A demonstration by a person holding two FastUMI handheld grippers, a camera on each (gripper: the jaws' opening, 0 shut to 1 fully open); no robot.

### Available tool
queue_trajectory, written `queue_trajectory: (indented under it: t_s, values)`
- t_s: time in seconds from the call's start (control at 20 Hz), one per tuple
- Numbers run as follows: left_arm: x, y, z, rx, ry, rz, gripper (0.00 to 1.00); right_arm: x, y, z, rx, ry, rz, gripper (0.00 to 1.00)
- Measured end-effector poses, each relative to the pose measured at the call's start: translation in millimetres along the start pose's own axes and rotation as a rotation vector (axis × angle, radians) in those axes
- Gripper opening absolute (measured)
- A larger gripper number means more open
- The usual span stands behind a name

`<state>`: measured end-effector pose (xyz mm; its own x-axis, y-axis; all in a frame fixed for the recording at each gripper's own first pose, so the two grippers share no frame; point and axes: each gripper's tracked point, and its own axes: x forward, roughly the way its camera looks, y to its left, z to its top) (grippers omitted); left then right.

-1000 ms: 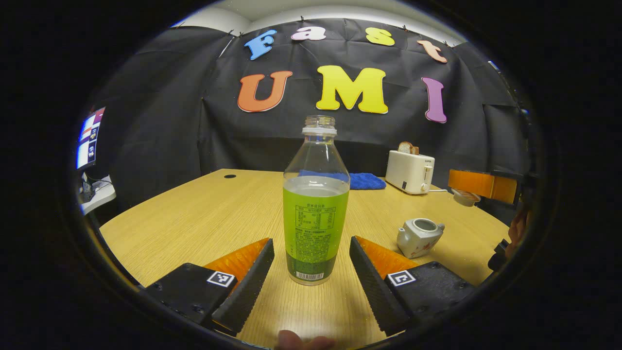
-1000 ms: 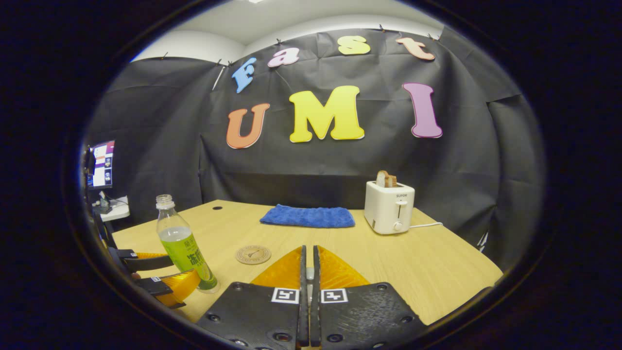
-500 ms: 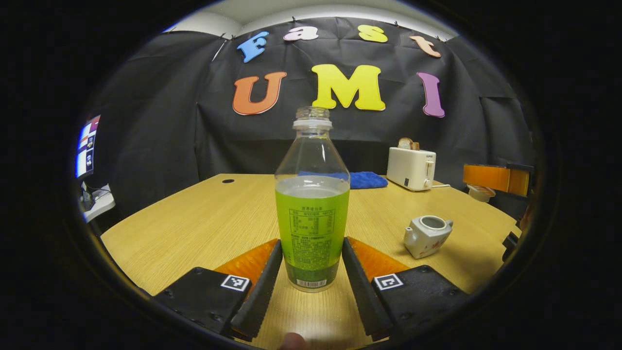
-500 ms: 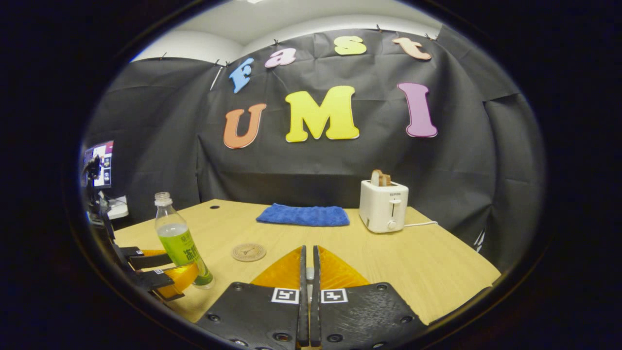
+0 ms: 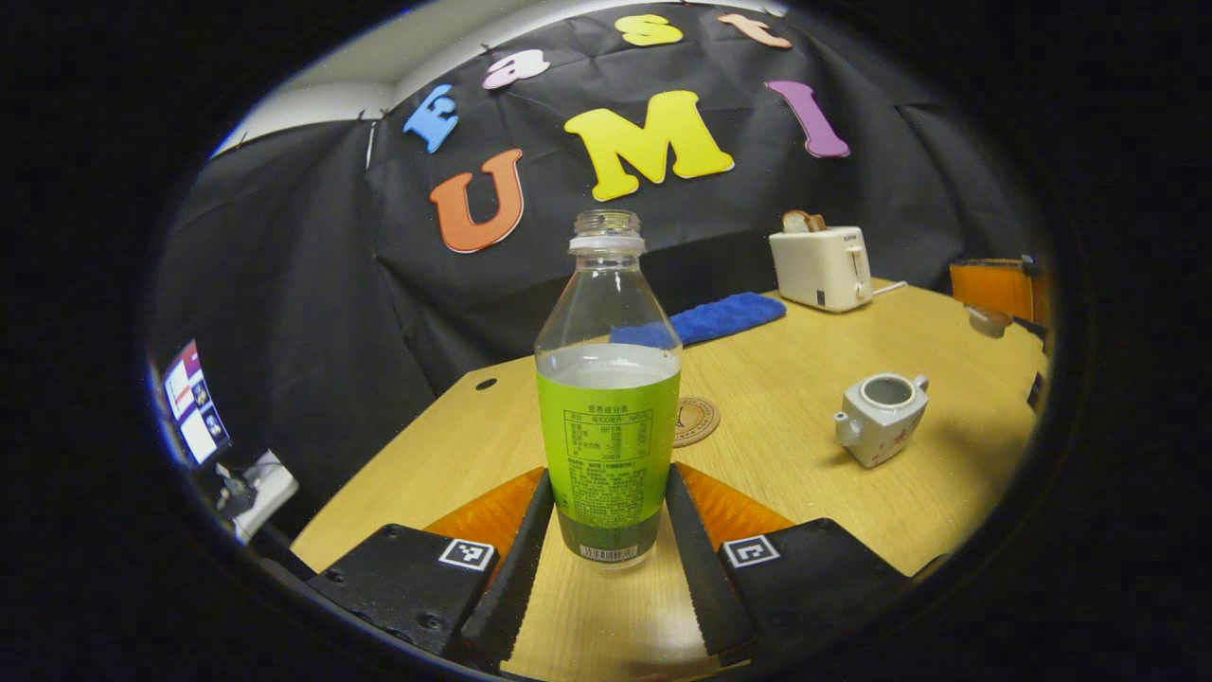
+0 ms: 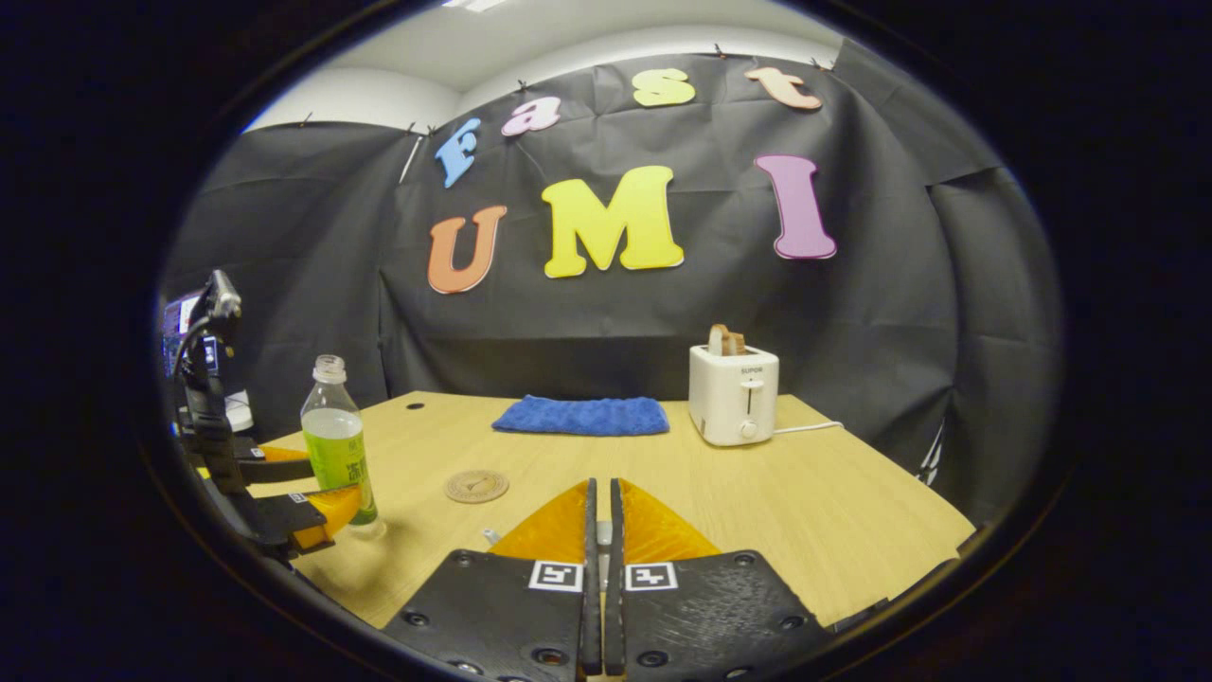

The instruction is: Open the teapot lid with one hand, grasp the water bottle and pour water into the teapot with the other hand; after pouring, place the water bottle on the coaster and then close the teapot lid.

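Note:
The open-topped water bottle [image 5: 608,417], clear with a green label and about half full, stands upright between the fingers of my left gripper [image 5: 608,475], which is shut on its lower body. The right gripper view shows that bottle [image 6: 333,440] at the table's left, held by the left gripper [image 6: 329,483]. The white teapot [image 5: 881,417] sits uncovered on the table to the right. My right gripper [image 6: 602,488] is shut on the small teapot lid [image 6: 603,532], mostly hidden between its fingers. The left gripper view shows the right gripper [image 5: 999,284] above and right of the teapot, holding the lid [image 5: 988,322]. A round coaster [image 5: 696,420] lies just behind the bottle.
On the wooden table [image 6: 833,511], a white toaster [image 6: 734,405] with bread stands at the back right, and a blue cloth [image 6: 579,416] lies at the back middle. A monitor [image 5: 194,417] and small stand sit off the table's left edge.
My left gripper's fingers closed from wide apart onto the bottle, and the left view then tilted. The right gripper kept hold of the lid and drifted slightly right.

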<state>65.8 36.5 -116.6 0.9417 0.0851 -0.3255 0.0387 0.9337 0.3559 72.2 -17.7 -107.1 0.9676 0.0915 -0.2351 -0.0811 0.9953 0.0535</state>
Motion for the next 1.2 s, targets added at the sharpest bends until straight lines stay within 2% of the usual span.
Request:
queue_trajectory:
  t_s: [0.15,0.3,0.45,0.6,0.85,0.95,1.0,1.2]
  values:
    - [-3,18,8,0.249,0.004,0.042,0.71,-6,-10,0,-0.004,-0.005,-0.002,0.01]
    - [-2,31,17,0.437,0.014,0.071,0.71,-9,-18,-1,0.001,-0.005,-0.004,0.01]
    - [-2,27,16,0.613,0.045,0.067,0.71,-14,-27,-2,-0.003,-0.004,-0.012,0.01]
    - [0,12,11,0.779,0.069,0.032,0.71,-17,-36,-2,-0.006,-0.007,-0.023,0.02]
    - [5,1,20,1.007,0.080,0.009,0.69,-19,-46,-8,-0.012,0.000,-0.031,0.01]
    - [7,2,26,1.107,0.090,0.007,0.71,-20,-48,-10,-0.010,0.002,-0.028,0.01]
    - [8,2,29,1.150,0.098,0.011,0.68,-19,-49,-10,-0.006,0.002,-0.027,0.01]
    - [11,-4,40,1.254,0.110,0.010,0.71,-17,-55,-16,0.016,0.009,-0.025,0.01]
